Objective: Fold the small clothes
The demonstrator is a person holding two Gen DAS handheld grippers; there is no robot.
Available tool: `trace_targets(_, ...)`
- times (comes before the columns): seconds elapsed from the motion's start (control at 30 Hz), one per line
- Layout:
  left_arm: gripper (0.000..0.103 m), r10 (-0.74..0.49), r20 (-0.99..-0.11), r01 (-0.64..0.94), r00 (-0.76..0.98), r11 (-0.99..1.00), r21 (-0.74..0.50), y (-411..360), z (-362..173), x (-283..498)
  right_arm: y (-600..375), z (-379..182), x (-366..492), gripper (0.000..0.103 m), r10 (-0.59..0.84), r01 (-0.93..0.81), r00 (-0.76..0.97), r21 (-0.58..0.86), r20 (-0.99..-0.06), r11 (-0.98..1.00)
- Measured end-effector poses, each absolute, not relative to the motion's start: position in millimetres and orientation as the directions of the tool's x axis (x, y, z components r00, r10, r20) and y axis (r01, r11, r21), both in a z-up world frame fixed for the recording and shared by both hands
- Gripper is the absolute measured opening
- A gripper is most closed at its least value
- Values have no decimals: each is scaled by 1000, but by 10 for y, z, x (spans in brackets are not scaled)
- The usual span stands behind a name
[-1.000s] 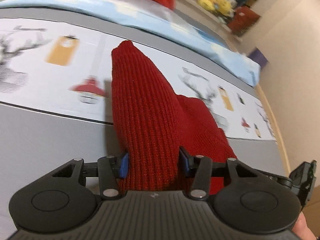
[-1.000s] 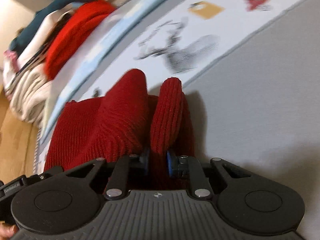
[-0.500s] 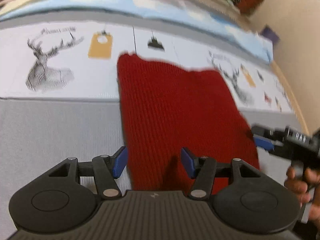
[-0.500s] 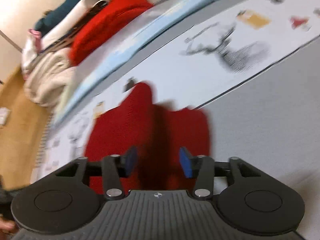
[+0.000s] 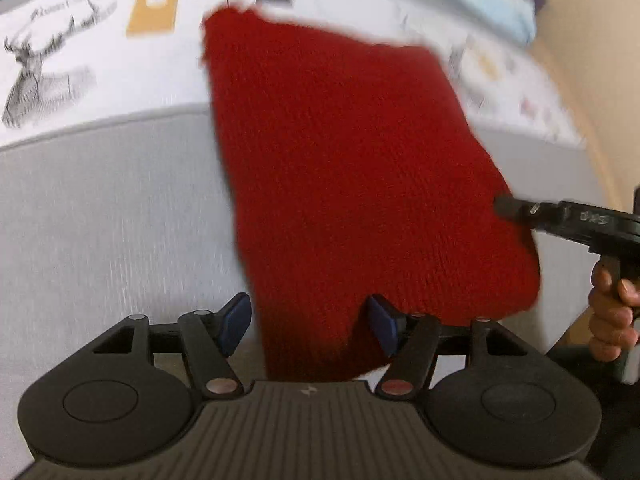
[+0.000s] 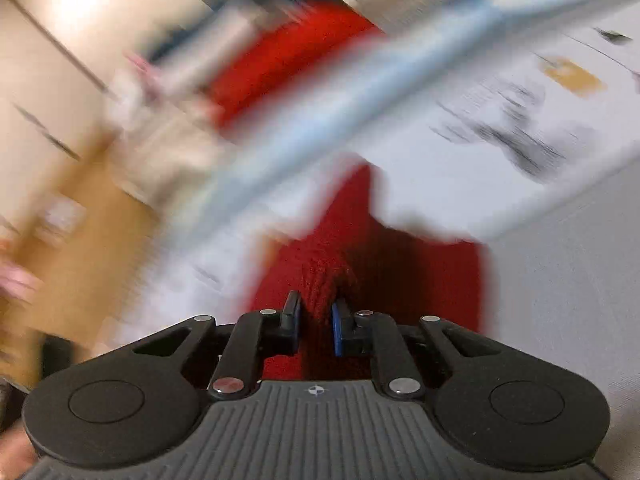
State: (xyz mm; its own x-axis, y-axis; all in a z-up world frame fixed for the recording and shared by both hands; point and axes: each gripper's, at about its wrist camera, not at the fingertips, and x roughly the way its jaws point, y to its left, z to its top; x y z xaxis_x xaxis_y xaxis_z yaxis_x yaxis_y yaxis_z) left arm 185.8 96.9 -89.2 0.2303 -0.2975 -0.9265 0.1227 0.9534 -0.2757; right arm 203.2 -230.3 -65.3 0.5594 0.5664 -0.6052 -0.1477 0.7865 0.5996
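Two claws are on one red knit (image 5: 352, 168), which lies spread on the mat (image 5: 100, 208) straight ahead of my left claw (image 5: 308, 322). My left claw is opening, its blue pads either side of the knit's near edge and not pressing it, so it is released. My right claw (image 6: 316, 320) is closing, and its pads look clenched on a raised ridge of the knit (image 6: 384, 264); in the left view it reaches the knit's right edge, with my right hand (image 5: 612, 312) behind it. I judge I am mid-fold: one fold is laid, and the right claw has taken its edge for the next. Next I should bring the left claw down onto the near edge and pinch it, matching the right, before lifting both together.
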Motion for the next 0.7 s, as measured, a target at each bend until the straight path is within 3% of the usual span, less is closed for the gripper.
trace_targets(0.07, 70, -290, -932, 135, 215, 954, -266, 947, -940, 1839, -2303, -992, 2099, 17, 503, -40, 407, 536, -762, 843)
trace_targets(0.13, 70, -305, -928, 116, 217, 951, -285, 992, -947, 1852, -2319, -1030, 2095, 21, 523, -23, 374, 556, -766, 831)
trace_targets(0.2, 70, -314, -925, 99, 213, 949, -299, 1045, -965, 1846, -2322, -927, 2058, 45, 514, -50, 400, 542, -759, 839)
trace_targets(0.27, 70, -313, -927, 94, 208, 949, -300, 1065, -1003, 1836, -2378, -885, 2015, 54, 493, -26, 415, 532, -764, 846)
trace_targets(0.4, 56, -312, -924, 96, 220, 950, -298, 1057, -1035, 1818, -2399, -1024, 1953, 66, 481, -7, 320, 506, -816, 863)
trace_targets(0.47, 51, -323, -916, 95, 236, 946, -309, 1008, -987, 1809, -2362, -1097, 1943, 65, 480, -13, 268, 495, -835, 869)
trace_targets(0.53, 49, -367, -898, 91, 243, 930, -356, 1003, -964, 1815, -2377, -1073, 1917, 46, 487, -39, 290, 498, -824, 866)
trace_targets(0.57, 48, -392, -887, 88, 244, 920, -382, 1017, -955, 1814, -2398, -1018, 1921, 28, 489, -47, 329, 503, -808, 863)
trace_targets(0.6, 48, -406, -880, 93, 246, 914, -396, 1019, -948, 1807, -2442, -948, 1923, 22, 503, -48, 378, 526, -777, 849)
trace_targets(0.7, 48, -354, -904, 120, 240, 935, -334, 1004, -968, 1782, -2582, -813, 1918, 19, 521, -37, 477, 576, -708, 816)
